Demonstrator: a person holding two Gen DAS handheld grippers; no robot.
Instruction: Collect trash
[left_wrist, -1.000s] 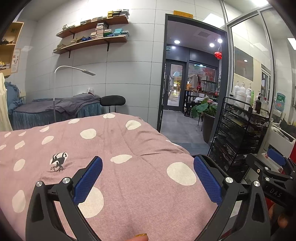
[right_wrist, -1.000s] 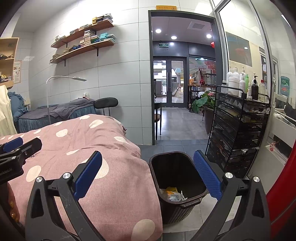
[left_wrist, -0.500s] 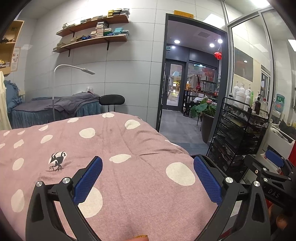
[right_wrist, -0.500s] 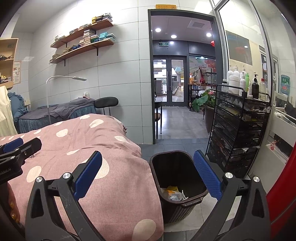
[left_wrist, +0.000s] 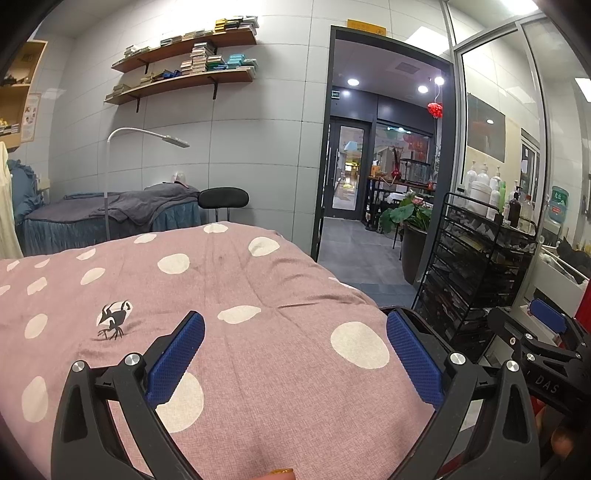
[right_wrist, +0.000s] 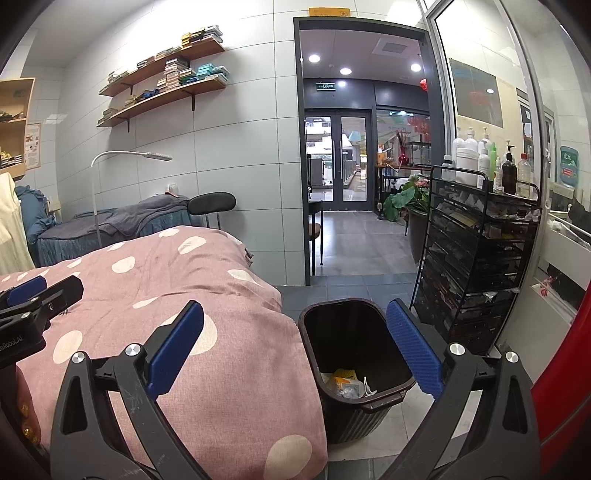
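Change since earlier: almost nothing; my left view slides slightly across the bed, my right view barely shifts, bin stays put.

Left wrist view: my left gripper (left_wrist: 295, 354) hovers over the pink spotted bedcover (left_wrist: 229, 295), jaws spread wide, nothing between the blue pads (left_wrist: 177, 363). I see no trash on the cover here, only a small printed bird motif (left_wrist: 114, 319) near the left edge. The right gripper (left_wrist: 543, 328) shows at the bed's right edge; from here I cannot tell its jaw state.

Right wrist view: my right gripper (right_wrist: 295, 354) is also wide and empty, aimed at the bed's right corner and the dark bin (right_wrist: 384, 397) on the floor just beside it. Collected trash (right_wrist: 345, 382), yellow and clear scraps, lies at the bin's bottom.

Task state: I judge the visible bedcover cleared; anything left is outside both views.

Risk: the black wire trolley (right_wrist: 476, 258) stands near the bin, so a careless swing of the right gripper could knock it or tip the bin. Mistaking the bird print for litter would snag the cover.
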